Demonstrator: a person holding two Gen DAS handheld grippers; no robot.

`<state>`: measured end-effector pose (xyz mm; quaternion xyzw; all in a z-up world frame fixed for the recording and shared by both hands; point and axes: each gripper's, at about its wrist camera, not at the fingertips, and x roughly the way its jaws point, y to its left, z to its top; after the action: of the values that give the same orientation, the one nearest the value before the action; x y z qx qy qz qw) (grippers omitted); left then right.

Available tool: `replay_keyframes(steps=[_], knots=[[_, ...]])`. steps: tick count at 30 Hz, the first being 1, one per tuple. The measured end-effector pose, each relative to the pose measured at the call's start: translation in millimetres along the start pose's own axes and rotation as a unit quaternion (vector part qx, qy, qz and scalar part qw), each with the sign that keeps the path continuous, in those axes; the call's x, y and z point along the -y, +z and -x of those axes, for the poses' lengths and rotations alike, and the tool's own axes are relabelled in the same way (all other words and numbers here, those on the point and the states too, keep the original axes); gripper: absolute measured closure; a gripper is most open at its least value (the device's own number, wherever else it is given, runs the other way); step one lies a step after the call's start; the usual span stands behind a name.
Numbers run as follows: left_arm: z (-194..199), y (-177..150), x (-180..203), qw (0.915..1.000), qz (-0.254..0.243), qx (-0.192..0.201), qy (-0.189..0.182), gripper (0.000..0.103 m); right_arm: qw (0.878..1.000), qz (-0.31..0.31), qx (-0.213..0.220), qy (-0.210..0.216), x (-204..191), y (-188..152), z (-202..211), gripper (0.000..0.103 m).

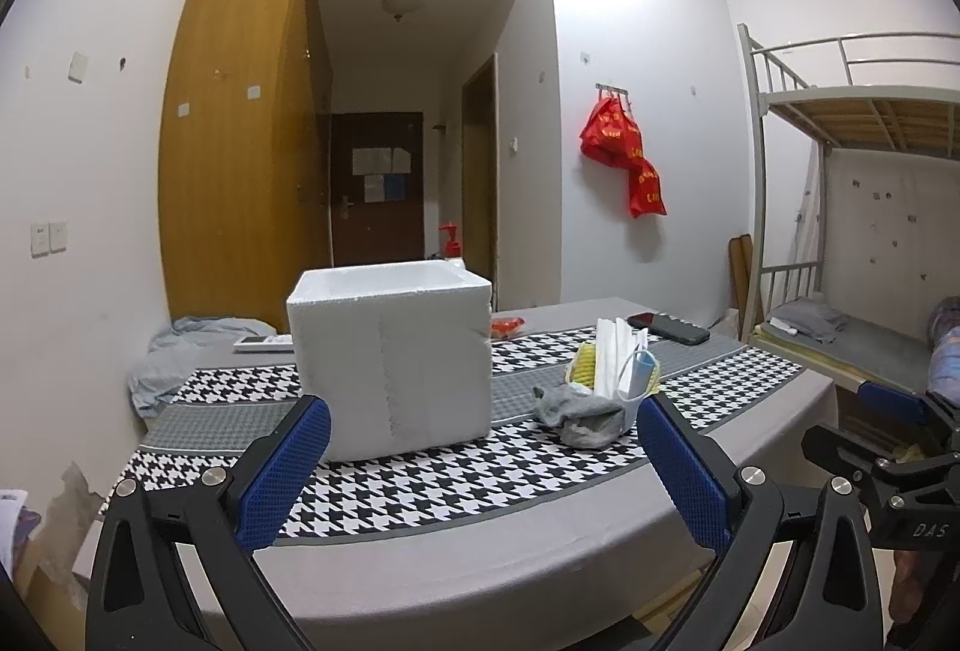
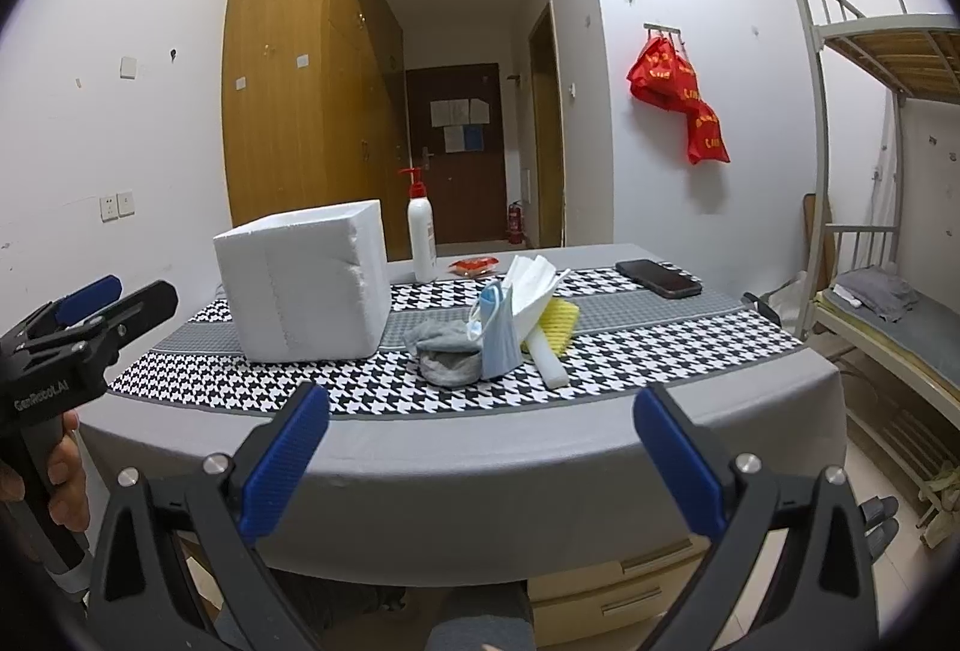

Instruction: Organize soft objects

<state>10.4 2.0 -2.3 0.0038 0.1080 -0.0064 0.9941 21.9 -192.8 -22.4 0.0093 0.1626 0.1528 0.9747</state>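
Foam box (image 2: 303,288), soft pile (image 2: 498,327) beside, both grippers spread wide.

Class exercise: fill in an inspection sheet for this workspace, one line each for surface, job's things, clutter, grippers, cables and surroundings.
Surface: table under a grey cloth with houndstooth bands.
Job's things: grey sock, blue face mask, white tissues and yellow sponge piled beside an open white foam box.
Clutter: phone, pump bottle, red packet.
Grippers: left gripper and right gripper both open, empty, short of the table.
Cables: nothing seen.
Surroundings: wardrobe, bunk bed, red bags on wall hooks.
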Motion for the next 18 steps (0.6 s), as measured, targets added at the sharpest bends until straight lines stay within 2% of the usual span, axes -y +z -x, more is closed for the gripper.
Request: replay_keyframes(steps=[11, 15, 18], knots=[[-13.4, 4.4, -2.4, 0.9999, 0.011, -0.005, -0.002, 0.001, 1.0, 0.003, -0.004, -0.001, 3.0, 4.9, -10.8, 0.001], [-23.7, 6.2, -3.2, 0.9991, 0.02, -0.023, -0.03, 0.001, 1.0, 0.002, -0.006, -0.007, 7.1, 8.4, -16.5, 0.001], [-29.7, 6.2, -0.9, 0.9988, 0.019, -0.028, -0.035, 0.001, 1.0, -0.003, -0.01, -0.012, 11.5, 9.0, -21.9, 0.001]])
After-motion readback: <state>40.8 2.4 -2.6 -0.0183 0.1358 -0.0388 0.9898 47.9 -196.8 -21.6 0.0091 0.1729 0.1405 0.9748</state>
